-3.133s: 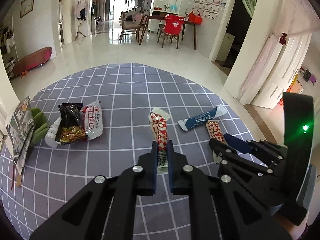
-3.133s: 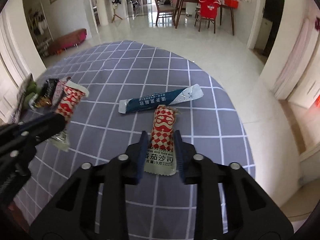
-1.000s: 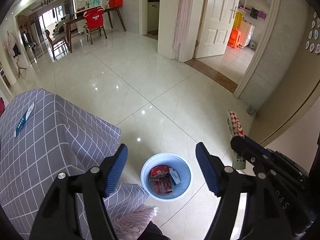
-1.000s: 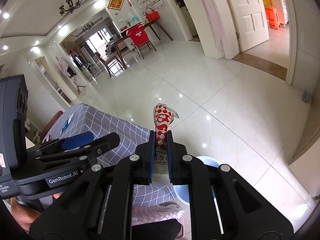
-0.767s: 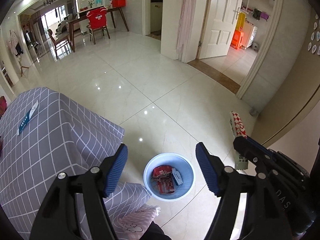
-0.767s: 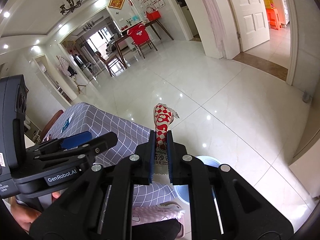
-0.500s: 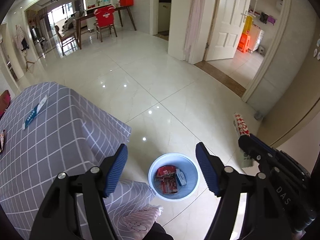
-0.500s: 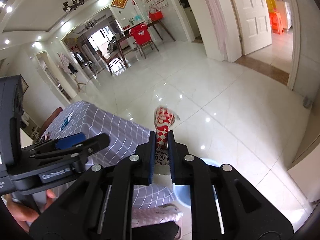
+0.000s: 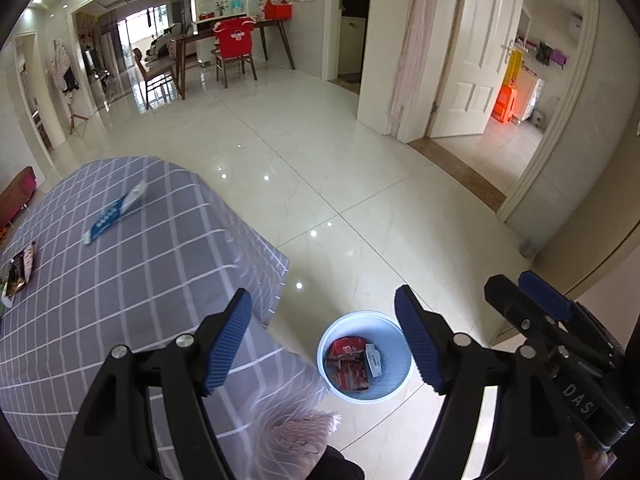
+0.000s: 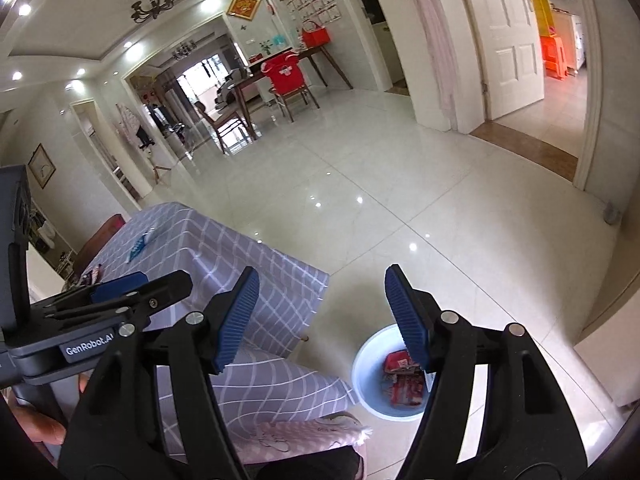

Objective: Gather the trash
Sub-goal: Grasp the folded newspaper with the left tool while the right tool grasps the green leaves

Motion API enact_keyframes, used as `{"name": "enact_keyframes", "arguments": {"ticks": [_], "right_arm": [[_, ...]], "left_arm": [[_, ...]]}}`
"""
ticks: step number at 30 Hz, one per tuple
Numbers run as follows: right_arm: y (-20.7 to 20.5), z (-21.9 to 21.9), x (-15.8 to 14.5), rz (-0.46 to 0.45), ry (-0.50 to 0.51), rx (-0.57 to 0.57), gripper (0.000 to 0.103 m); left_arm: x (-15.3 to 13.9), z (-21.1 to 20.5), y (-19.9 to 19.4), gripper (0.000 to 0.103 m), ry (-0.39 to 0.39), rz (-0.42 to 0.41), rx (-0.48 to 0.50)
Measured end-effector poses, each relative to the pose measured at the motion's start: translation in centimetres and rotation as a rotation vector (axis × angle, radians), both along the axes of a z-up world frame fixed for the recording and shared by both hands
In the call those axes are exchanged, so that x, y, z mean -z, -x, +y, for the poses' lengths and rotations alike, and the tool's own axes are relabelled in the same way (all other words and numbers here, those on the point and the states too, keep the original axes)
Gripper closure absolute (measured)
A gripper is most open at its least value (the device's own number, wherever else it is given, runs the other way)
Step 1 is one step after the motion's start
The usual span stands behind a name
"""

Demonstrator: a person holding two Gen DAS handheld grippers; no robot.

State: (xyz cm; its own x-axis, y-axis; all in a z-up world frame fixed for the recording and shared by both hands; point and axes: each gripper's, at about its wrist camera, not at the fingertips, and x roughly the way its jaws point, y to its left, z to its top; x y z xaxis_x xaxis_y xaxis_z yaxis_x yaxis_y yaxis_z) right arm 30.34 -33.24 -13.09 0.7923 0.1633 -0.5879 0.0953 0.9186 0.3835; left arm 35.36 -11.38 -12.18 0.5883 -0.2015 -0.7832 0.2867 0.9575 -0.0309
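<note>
While both grippers hang over the bin, the scene is set out below.

Left gripper (image 9: 322,344): the jaws are spread wide and are opening a little further; nothing is seen between them, only floor and bin beyond.

Right gripper (image 10: 320,318): the jaws are opening, and no wrapper is seen between the pads (image 10: 236,320); what was dropped cannot be told apart from the rest in the bin.

Bin (image 9: 362,394): a pale blue tub on the tiled floor, just beside the hanging edge of the tablecloth (image 9: 120,292); red and white wrappers (image 9: 348,364) are lying inside it.

Trash left: a blue and white sachet (image 9: 114,212) is lying flat on the tablecloth, well apart from the grippers; dark snack packets (image 9: 18,276) are seen at the far left edge of the table.

Handling, as judged: the sachet is taken to be light, thin, limp and slick, so it is likely to bend or slide if pinched at a tip.

Where to hold, as judged: it is best taken across its narrow width near the middle, with the jaws brought down astride it.

Risk, as judged: the cloth may be pinched along with the film.
</note>
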Motion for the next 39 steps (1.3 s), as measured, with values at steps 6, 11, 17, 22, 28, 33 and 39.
{"name": "enact_keyframes", "arguments": {"ticks": [6,11,17,22,28,33,39], "right_arm": [[-0.8,4.8,-1.5,-0.017,0.014,-0.08,0.037],[-2.2,10.4,-2.5,-0.025,0.022,-0.173,0.037],[-4.7,19.6,-3.7,-0.034,0.042,-0.313,0.038],[-6.5,26.2,-3.6,-0.035,0.045,-0.387,0.038],[-9.3,31.2,-2.6,-0.014,0.038,-0.418,0.037],[-11.1,32.8,-1.7,0.021,0.013,-0.405,0.036],[-12.2,36.8,-1.6,0.027,0.032,-0.46,0.035]], "left_arm": [[-1.2,5.0,0.4,0.03,0.008,-0.03,-0.057],[-2.3,11.6,0.1,0.03,-0.004,-0.066,-0.156],[-2.7,21.2,0.0,0.03,-0.077,-0.114,-0.333],[-2.0,30.4,-0.1,0.03,-0.171,-0.129,-0.499],[0.2,37.8,-0.8,0.029,-0.319,-0.111,-0.569],[2.4,40.5,-2.1,0.029,-0.436,-0.086,-0.567],[2.8,42.7,-2.9,0.03,-0.411,-0.09,-0.544]]}}
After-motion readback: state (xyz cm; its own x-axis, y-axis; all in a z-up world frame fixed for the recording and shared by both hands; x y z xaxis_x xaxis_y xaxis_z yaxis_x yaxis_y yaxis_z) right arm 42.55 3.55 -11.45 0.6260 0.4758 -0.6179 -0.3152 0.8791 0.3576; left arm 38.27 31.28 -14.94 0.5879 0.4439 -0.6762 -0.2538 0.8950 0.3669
